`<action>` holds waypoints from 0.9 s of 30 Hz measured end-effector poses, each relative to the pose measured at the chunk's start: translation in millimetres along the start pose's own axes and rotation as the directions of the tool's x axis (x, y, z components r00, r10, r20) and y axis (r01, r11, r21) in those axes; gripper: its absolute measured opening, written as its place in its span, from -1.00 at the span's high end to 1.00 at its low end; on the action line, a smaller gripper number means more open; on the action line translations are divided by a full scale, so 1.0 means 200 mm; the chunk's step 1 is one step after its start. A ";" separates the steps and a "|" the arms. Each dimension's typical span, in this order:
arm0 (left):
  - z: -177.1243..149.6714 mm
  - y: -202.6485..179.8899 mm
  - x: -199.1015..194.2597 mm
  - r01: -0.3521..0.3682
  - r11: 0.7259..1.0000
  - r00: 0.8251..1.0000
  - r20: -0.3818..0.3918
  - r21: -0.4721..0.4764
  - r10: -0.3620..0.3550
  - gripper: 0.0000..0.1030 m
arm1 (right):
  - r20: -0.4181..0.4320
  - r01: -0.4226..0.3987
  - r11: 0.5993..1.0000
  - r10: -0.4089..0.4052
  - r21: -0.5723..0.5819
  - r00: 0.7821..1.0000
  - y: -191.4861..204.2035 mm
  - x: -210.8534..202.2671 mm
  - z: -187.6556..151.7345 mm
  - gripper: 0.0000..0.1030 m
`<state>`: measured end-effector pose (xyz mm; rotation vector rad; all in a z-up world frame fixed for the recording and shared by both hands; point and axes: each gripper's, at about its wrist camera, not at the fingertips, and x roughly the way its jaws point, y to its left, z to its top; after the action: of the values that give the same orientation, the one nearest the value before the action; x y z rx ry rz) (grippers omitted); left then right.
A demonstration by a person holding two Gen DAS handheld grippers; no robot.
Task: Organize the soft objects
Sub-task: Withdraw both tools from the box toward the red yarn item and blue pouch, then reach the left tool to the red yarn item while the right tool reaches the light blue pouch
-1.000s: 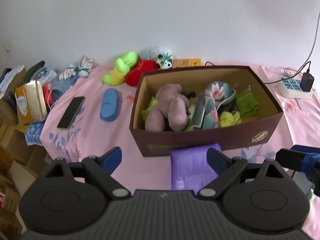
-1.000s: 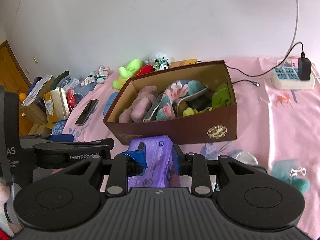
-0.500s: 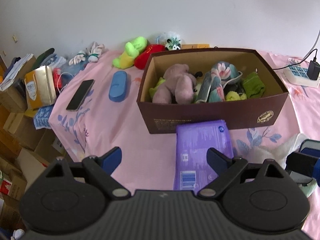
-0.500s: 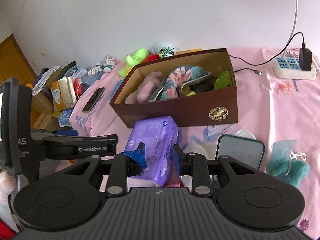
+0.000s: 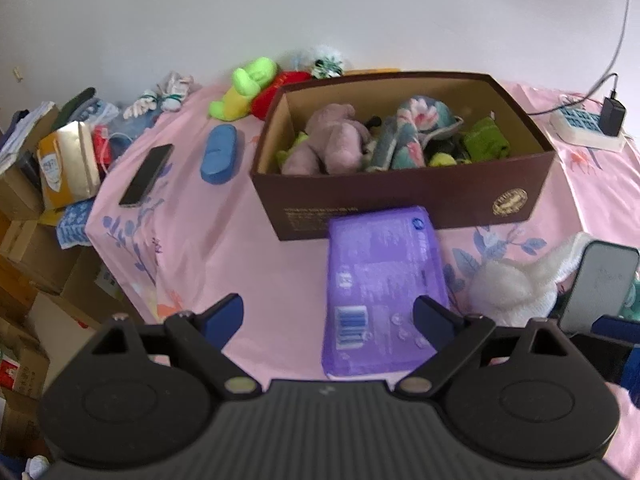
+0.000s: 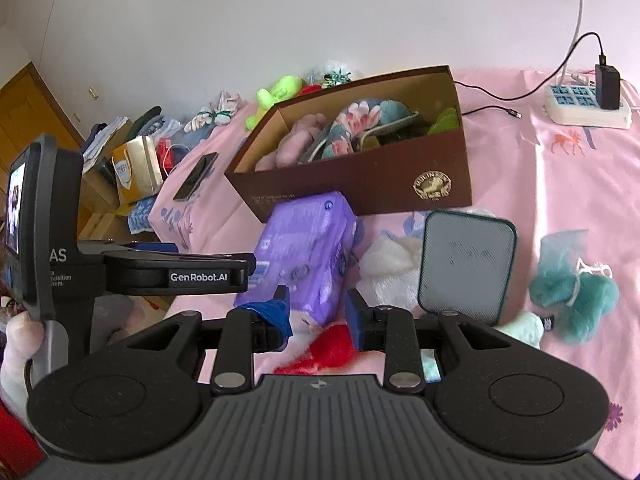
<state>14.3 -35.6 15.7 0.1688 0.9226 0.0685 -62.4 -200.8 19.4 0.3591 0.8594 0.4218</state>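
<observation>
A brown cardboard box [image 5: 404, 196] [image 6: 360, 184] on the pink bedspread holds a pink plush [image 5: 332, 140], a floral cloth [image 5: 416, 128] and green pieces. A purple soft pack [image 5: 380, 284] [image 6: 304, 248] lies in front of it. My left gripper [image 5: 328, 314] is open and empty above the pack's near end. My right gripper [image 6: 316, 306] is open, narrow, over a red soft item [image 6: 328, 350] and the pack's near corner. A white fluffy item [image 6: 392, 268] and a teal fluffy item [image 6: 572, 292] lie to the right. A green plush [image 5: 248, 84] and a red plush [image 5: 276, 88] lie behind the box.
A grey-green tablet case [image 6: 464, 264] lies right of the pack. A phone [image 5: 146, 174] and a blue case [image 5: 218, 154] lie left of the box. A power strip [image 6: 588, 108] with a cable sits far right. Cartons and clutter [image 5: 48, 168] stand beside the bed's left edge.
Both grippers have pulled back and up from the box. More of the purple pack, the white item, the tablet case and the red item have come into view.
</observation>
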 end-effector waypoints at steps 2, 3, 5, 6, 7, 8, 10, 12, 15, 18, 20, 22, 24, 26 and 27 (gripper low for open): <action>-0.02 -0.01 0.00 0.015 1.000 1.000 -0.010 0.007 -0.015 -0.83 | -0.008 0.004 1.000 -0.004 0.004 1.000 -0.02 -0.01 -0.03 0.75; -0.03 -0.02 0.01 0.022 1.000 1.000 -0.011 0.013 -0.022 -0.83 | -0.013 0.004 1.000 -0.004 0.009 1.000 -0.03 -0.01 -0.04 0.75; -0.05 -0.04 0.01 0.034 0.999 0.999 -0.014 0.029 -0.034 -0.83 | -0.032 0.004 1.000 -0.004 0.020 0.999 -0.05 -0.01 -0.07 0.75; -0.07 -0.05 0.01 0.042 0.998 0.999 -0.018 0.038 -0.041 -0.83 | -0.038 0.006 1.000 -0.005 0.023 0.999 -0.06 -0.01 -0.08 0.75; -0.08 -0.05 0.00 0.053 0.998 0.999 -0.017 0.047 -0.052 -0.83 | -0.042 0.008 1.000 -0.007 0.025 0.999 -0.07 -0.01 -0.09 0.75; -0.09 -0.06 0.00 0.063 0.996 0.998 -0.015 0.057 -0.062 -0.83 | -0.046 0.010 1.000 -0.009 0.026 0.999 -0.08 -0.01 -0.10 0.75; -0.12 -0.08 0.00 0.076 0.994 0.997 -0.011 0.078 -0.076 -0.83 | -0.052 0.019 1.000 -0.018 0.024 0.999 -0.09 -0.01 -0.12 0.75; -0.15 -0.09 0.00 0.098 0.990 0.995 -0.006 0.101 -0.098 -0.83 | -0.056 0.032 0.999 -0.030 0.030 0.998 -0.12 -0.02 -0.14 0.74; -0.21 -0.11 0.00 0.122 0.983 0.992 -0.002 0.139 -0.123 -0.83 | -0.064 0.048 0.997 -0.045 0.052 0.997 -0.17 -0.03 -0.17 0.74; -0.26 -0.13 0.01 0.169 0.974 0.986 -0.015 0.154 -0.168 -0.83 | -0.068 0.079 0.994 -0.074 0.073 0.995 -0.22 -0.04 -0.20 0.74; -0.29 -0.14 0.02 0.203 0.965 0.979 -0.030 0.169 -0.200 -0.83 | -0.075 0.101 0.990 -0.094 0.100 0.993 -0.27 -0.05 -0.21 0.74; -0.32 -0.17 0.04 0.220 0.958 0.975 -0.036 0.185 -0.218 -0.83 | -0.076 0.127 0.982 -0.117 0.141 0.990 -0.33 -0.06 -0.22 0.73; -0.35 -0.19 0.06 0.243 0.949 0.970 -0.046 0.199 -0.239 -0.83 | -0.073 0.146 0.971 -0.135 0.187 0.988 -0.38 -0.08 -0.23 0.73; -0.37 -0.21 0.08 0.259 0.944 0.966 -0.053 0.204 -0.254 -0.83 | -0.066 0.151 0.954 -0.138 0.260 0.988 -0.44 -0.10 -0.23 0.73; -0.37 -0.22 0.10 0.263 0.943 0.965 -0.056 0.205 -0.258 -0.83 | -0.061 0.146 0.939 -0.133 0.310 0.989 -0.48 -0.11 -0.23 0.73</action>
<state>-34.1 -67.2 -51.6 0.2413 0.9726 -0.2746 -91.1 -287.7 -38.6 0.5811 0.9867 0.1586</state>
